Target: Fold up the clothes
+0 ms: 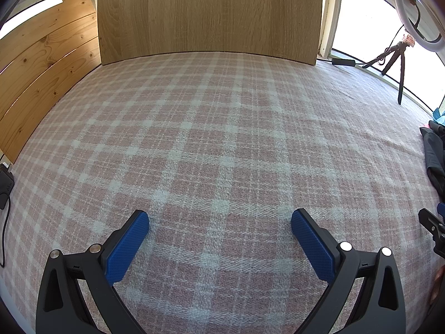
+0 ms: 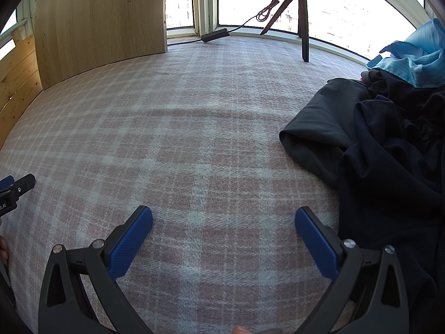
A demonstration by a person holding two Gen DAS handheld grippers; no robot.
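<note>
Dark clothes (image 2: pixel 389 150) lie just right of the spread, empty right hand-held gripper (image 2: pixel 224 217).

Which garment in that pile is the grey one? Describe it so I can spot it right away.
Look at the plaid blanket and go to the clothes pile at its right edge. The grey garment is the piece sticking out farthest left onto the blanket, with a rolled open end. It is paler than the navy cloth beside it, unlike the blue shirt behind.
</note>
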